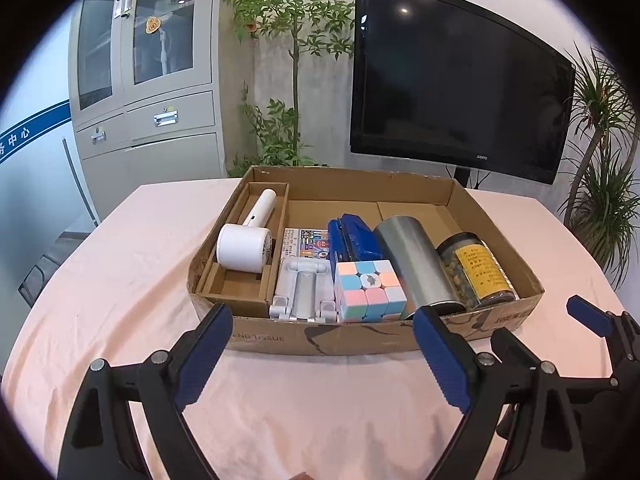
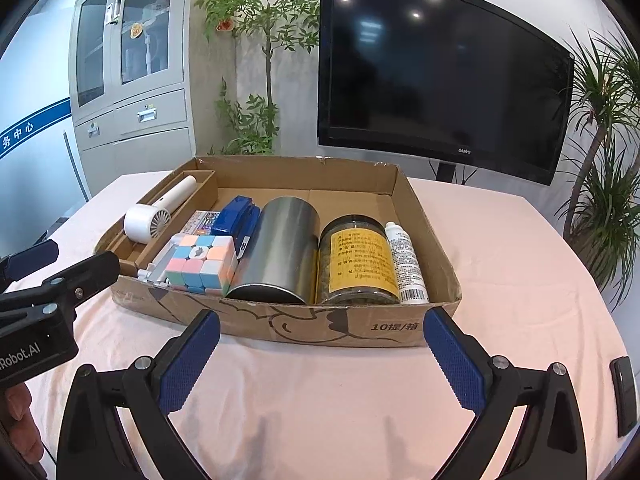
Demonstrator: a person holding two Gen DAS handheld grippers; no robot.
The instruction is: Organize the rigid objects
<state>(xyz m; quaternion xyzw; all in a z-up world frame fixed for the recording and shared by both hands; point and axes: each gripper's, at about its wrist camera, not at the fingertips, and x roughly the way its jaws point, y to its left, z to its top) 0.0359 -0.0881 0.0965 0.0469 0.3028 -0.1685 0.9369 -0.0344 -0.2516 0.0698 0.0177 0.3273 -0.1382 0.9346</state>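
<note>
A shallow cardboard box [image 1: 360, 340] [image 2: 340, 326] sits on the pink tablecloth. Inside lie a white handheld fan [image 1: 246, 246] [image 2: 146, 218], a white folding stand [image 1: 302, 292], a pastel puzzle cube [image 1: 370, 290] [image 2: 202, 262], a blue stapler [image 1: 354, 240] [image 2: 240, 216], a steel can [image 1: 416, 264] [image 2: 280, 248], a jar with a yellow label [image 1: 476, 270] [image 2: 358, 264] and a small white bottle [image 2: 406, 266]. My left gripper [image 1: 324, 344] hangs open in front of the box, nothing between its fingers. My right gripper [image 2: 320, 354] is open too, before the box's front wall.
A black monitor [image 1: 460, 84] stands behind the table, with potted plants [image 1: 292, 40] and a grey cabinet [image 1: 148, 64] at the back. A dark flat object [image 2: 624, 394] lies near the table's right edge. A hand [image 2: 22, 424] shows at the lower left.
</note>
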